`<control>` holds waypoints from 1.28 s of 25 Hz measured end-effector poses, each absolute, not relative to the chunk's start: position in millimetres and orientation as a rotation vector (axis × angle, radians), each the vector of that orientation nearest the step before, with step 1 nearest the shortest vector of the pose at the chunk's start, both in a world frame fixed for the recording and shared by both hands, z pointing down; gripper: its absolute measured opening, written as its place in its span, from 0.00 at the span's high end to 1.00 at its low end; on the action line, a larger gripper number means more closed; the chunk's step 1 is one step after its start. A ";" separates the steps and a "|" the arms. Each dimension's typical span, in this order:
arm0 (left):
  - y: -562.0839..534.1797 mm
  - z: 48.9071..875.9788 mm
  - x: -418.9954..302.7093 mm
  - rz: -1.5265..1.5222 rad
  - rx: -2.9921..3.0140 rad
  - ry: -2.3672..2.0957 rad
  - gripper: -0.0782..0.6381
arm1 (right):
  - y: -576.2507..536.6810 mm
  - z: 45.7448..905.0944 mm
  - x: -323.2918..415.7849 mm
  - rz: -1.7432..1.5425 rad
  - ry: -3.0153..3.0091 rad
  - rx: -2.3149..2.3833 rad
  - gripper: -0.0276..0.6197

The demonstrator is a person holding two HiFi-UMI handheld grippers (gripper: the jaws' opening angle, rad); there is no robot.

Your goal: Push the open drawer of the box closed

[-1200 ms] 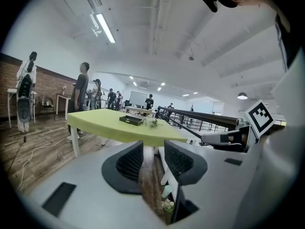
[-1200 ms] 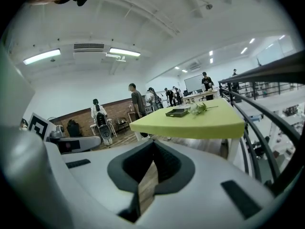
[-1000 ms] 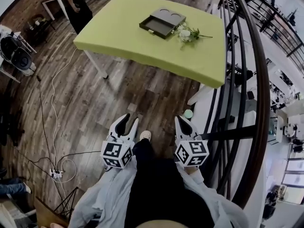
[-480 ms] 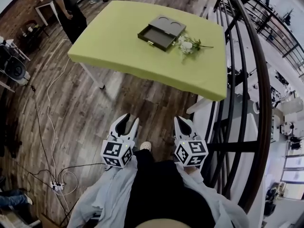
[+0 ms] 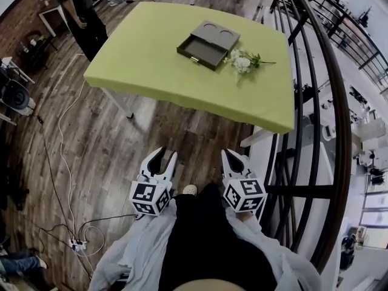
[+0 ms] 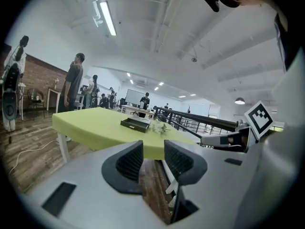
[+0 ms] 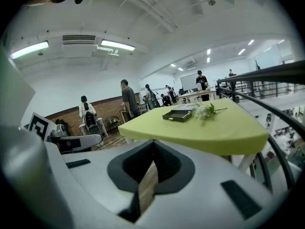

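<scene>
We stand on a floor (image 5: pixel 182 144) of dark wood planks in a wide, open hall. Ahead of us is a worktop (image 5: pixel 139 65) under a yellow-green cloth, on white legs. A black railing (image 5: pixel 297 190) of curved bars runs along our right. White cables (image 5: pixel 59 162) trail over the planks at left, down to a power strip (image 5: pixel 77 245). A person (image 5: pixel 82 17) in dark clothes stands by the worktop's far left corner. We see a brick wall (image 6: pixel 40 75) at left, white walls beyond it, and tube lights (image 6: pixel 107 18) on the white ceiling.
</scene>
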State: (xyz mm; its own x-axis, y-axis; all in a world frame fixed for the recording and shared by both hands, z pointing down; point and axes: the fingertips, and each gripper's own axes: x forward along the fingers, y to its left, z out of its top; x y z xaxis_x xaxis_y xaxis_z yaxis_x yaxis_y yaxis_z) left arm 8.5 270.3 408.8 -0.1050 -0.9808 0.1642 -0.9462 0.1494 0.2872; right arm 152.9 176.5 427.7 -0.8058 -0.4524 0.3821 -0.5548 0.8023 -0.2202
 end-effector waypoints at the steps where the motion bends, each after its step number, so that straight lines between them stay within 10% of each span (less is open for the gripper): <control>1: 270.6 411.7 8.0 -0.158 1.852 -2.116 0.69 | 176.4 429.6 152.7 0.466 -2.672 0.767 0.95; 32: 160.9 416.9 -63.0 -0.137 1.769 -2.147 0.69 | 48.1 434.0 77.3 0.480 -2.666 0.687 0.95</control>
